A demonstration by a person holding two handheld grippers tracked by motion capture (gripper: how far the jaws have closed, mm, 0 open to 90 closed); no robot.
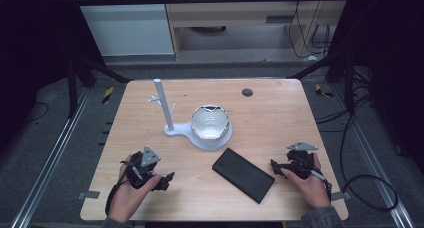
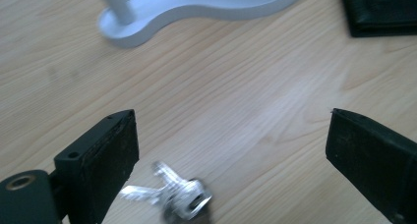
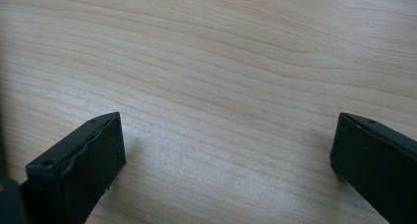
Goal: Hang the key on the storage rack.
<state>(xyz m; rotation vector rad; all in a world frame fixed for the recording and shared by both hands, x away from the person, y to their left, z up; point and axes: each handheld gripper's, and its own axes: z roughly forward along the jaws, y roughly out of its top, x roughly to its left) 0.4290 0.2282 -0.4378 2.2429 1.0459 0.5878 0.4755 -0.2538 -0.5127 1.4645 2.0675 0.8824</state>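
Silver keys (image 2: 169,197) lie on the wooden table (image 2: 246,111) right at the mouth of the left gripper (image 2: 231,150), whose black jaws stand wide apart with nothing clasped between them. In the left gripper view the small bunch sits low, just beside the left-hand jaw and well short of the other one, so it lies off-centre in the gap; its blades fan out roughly across the line between the jaws, though blur makes the exact lie hard to read. The coming move, as I judge it, turns on this offset: the gripper needs to shift sideways toward the bunch so both jaws can close on it. In the high view the left gripper (image 1: 167,178) rests at the near left of the table, much nearer the keys than the right gripper (image 1: 274,165), which hovers at the near right, also spread wide over bare wood. Between them lies a black wallet (image 1: 243,174). Farther back stands a white key stand (image 1: 170,113) with a dish (image 1: 210,123) on its base.
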